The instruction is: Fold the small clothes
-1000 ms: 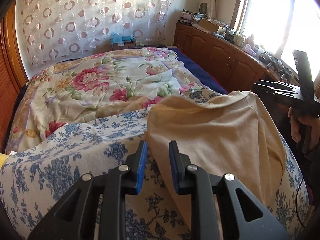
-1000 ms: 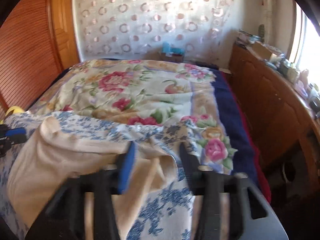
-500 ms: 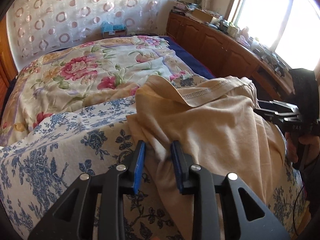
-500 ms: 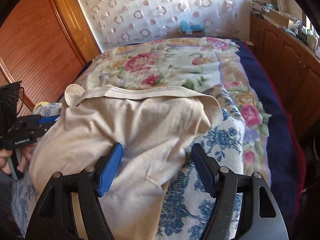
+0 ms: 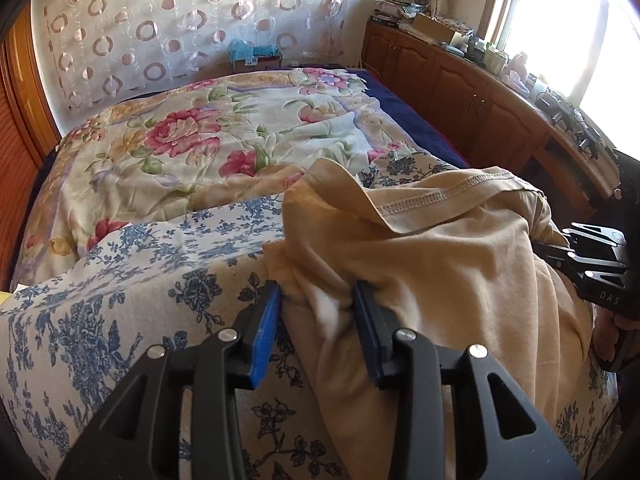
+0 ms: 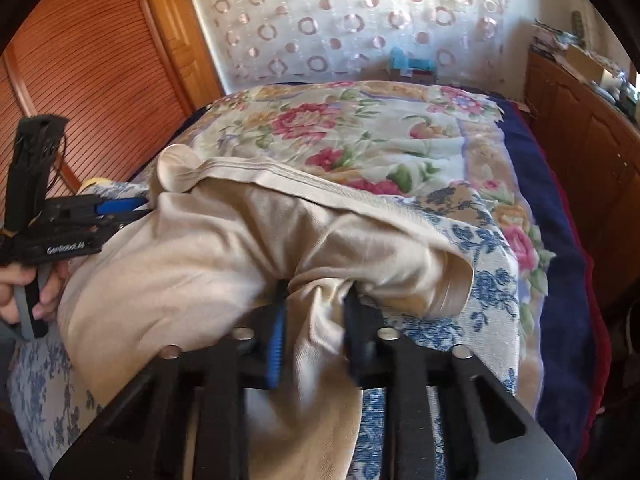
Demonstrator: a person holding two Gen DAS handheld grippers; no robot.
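Both grippers lowered, right gripper [image 6: 314, 320] closing on garment [image 6: 180, 260], angled down

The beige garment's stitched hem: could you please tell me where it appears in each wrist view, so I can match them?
Left wrist: stitched hem runs across the upper right, beyond the left gripper.
Right wrist: it crosses the centre, slanting down to the right.
Shared landmark: the circle-patterned curtain behind the bed.

Garment [image 5: 440, 264] on sheet [image 5: 120, 300], quilt [image 5: 208, 136] behind, cabinets [image 5: 460, 80] right
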